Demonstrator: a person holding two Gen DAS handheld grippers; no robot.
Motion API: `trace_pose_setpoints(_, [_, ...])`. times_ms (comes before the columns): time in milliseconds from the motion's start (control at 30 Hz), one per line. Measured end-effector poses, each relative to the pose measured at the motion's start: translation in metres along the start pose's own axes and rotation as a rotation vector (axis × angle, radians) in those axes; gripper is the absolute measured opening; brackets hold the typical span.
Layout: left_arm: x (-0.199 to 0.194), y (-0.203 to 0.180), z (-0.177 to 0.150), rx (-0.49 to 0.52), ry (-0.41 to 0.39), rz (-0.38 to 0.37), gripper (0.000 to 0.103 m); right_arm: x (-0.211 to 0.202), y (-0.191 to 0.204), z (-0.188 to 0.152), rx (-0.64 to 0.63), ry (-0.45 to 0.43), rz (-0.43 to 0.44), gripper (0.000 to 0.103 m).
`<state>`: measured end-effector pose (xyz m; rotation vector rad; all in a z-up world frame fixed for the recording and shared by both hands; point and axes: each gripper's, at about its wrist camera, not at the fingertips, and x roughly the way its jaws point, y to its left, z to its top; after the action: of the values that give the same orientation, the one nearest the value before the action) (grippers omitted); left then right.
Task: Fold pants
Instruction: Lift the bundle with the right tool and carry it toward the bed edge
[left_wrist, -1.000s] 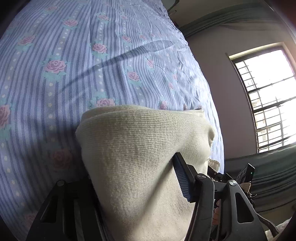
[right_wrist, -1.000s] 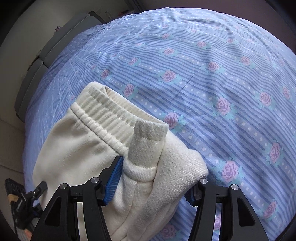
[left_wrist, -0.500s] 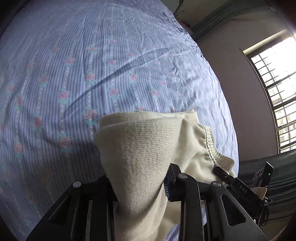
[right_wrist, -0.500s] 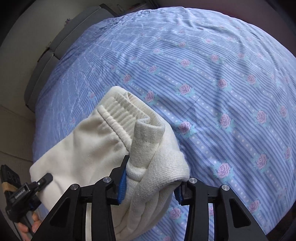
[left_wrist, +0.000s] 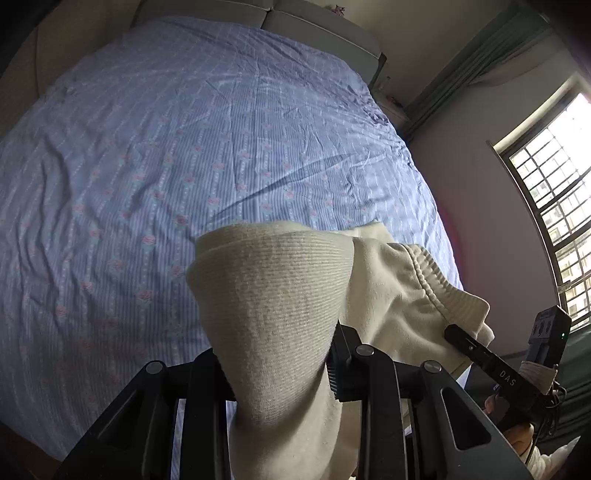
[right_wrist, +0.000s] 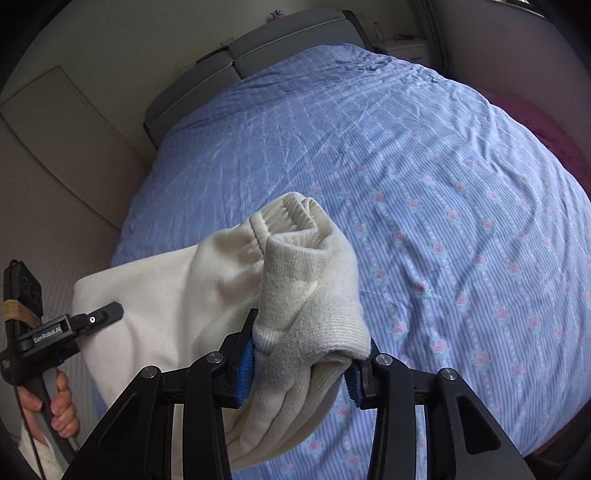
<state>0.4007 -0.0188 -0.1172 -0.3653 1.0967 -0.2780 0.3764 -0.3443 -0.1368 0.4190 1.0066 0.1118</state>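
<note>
The cream knit pants (left_wrist: 273, 306) hang in the air above the bed, held at both ends. My left gripper (left_wrist: 277, 373) is shut on a bunched fold of them; the ribbed waistband (left_wrist: 432, 273) shows to its right. My right gripper (right_wrist: 299, 365) is shut on a ribbed cuff and bunched cloth (right_wrist: 310, 295). The pants' body (right_wrist: 159, 306) stretches left toward my left gripper (right_wrist: 107, 314), which shows in the right wrist view. The right gripper (left_wrist: 480, 350) shows at the right of the left wrist view.
The bed has a blue striped sheet with pink roses (left_wrist: 184, 147) (right_wrist: 424, 206). A grey headboard (right_wrist: 236, 62) stands at the far end. A barred window (left_wrist: 554, 192) and wall are to the right. A pale cupboard wall (right_wrist: 55, 155) is to the left.
Both grippers closed on the pants and lifted them well above the sheet. The bed now looks much further away in both views.
</note>
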Motion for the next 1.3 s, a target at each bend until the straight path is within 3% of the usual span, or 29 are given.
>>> trace_pose_setpoints(300, [-0.095, 0.064, -0.026, 0.05, -0.087, 0.014, 0.029, -0.028, 0.102, -0.03, -0.16, -0.004, 0.048, 0.04])
trace_pose_setpoints(500, [-0.151, 0.129, -0.023, 0.137, -0.094, -0.013, 0.029, -0.036, 0.186, -0.071, -0.149, -0.055, 0.011, 0.04])
trace_pose_setpoints(667, [-0.192, 0.183, -0.02, 0.151, -0.101, -0.01, 0.029, -0.04, 0.256, -0.103, -0.125, -0.103, -0.003, 0.04])
trace_pose_setpoints(1067, [-0.251, 0.282, -0.04, -0.007, -0.143, 0.082, 0.029, -0.015, 0.362, -0.139, -0.248, -0.05, 0.101, 0.041])
trace_pose_setpoints(1300, [-0.281, 0.356, -0.041, -0.094, -0.207, 0.089, 0.029, 0.008, 0.425, -0.151, -0.342, -0.017, 0.155, 0.041])
